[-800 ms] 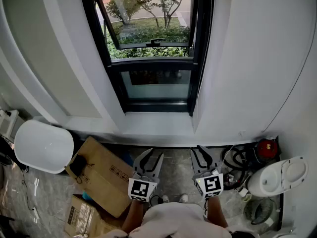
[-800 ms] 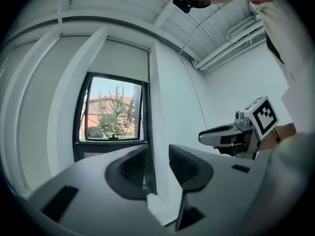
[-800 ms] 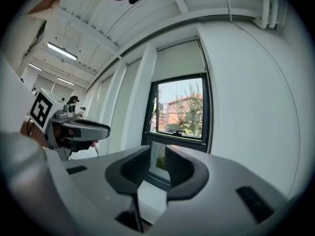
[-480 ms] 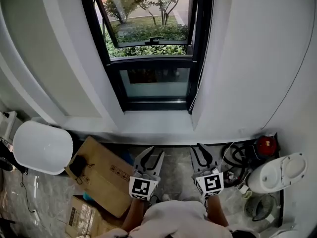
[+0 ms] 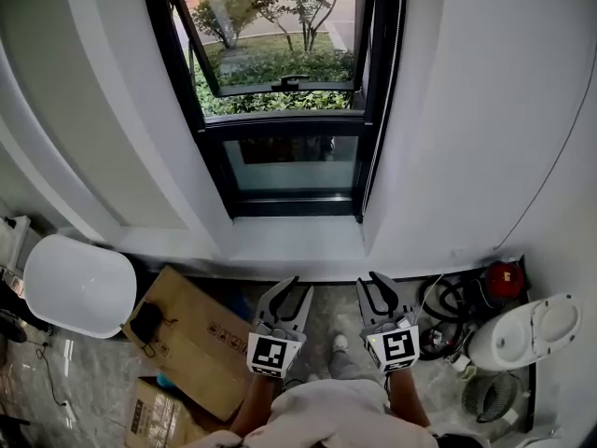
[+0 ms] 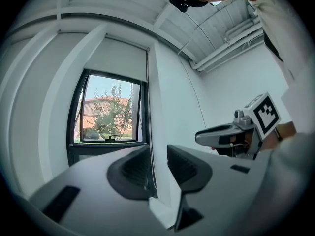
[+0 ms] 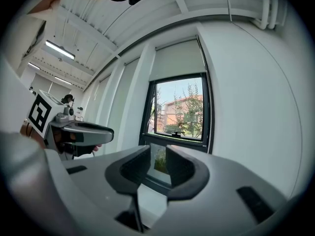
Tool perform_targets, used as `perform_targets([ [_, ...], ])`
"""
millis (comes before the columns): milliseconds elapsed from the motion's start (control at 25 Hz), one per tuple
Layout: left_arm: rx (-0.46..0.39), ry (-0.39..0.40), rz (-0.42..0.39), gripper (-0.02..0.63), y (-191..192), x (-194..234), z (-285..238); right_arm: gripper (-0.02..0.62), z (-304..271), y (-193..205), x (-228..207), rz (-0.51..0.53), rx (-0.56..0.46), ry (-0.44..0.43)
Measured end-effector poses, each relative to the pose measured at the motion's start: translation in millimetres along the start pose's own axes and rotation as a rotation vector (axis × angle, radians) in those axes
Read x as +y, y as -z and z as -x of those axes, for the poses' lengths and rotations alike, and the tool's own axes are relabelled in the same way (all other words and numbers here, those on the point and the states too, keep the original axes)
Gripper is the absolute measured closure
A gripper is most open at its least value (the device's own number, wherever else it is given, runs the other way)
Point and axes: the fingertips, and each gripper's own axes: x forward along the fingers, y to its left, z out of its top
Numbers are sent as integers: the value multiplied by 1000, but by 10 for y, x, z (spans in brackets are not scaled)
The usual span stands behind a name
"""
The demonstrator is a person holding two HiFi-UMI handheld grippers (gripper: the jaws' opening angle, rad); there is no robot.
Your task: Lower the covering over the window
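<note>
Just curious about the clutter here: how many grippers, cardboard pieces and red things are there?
Grippers: 2, left gripper, right gripper
Cardboard pieces: 2
Red thing: 1
Total: 5

matt black window frame (image 5: 280,119), cardboard box (image 5: 196,329), perhaps cloth blind (image 7: 178,58)

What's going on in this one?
A person stands facing the window with a tool in each hand. The left tool and right tool are both open and empty, held level in front of it. The blind is rolled up above the glass. A thin cord hangs untouched by the frame's right side. Lowering hasn't begun.
</note>
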Motion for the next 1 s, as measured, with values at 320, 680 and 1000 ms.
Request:
perform_targets([
  [320, 11, -27, -2, 497, 105, 180, -476, 512, -491, 80, -334, -1, 0, -30],
  [680, 21, -49, -2, 503, 114, 313, -1090, 512, -963, 104, -795, 1, 7, -54],
  [1000, 37, -67, 2, 508, 159, 299, -1579, 512, -1203, 207, -1199, -19, 18, -74],
])
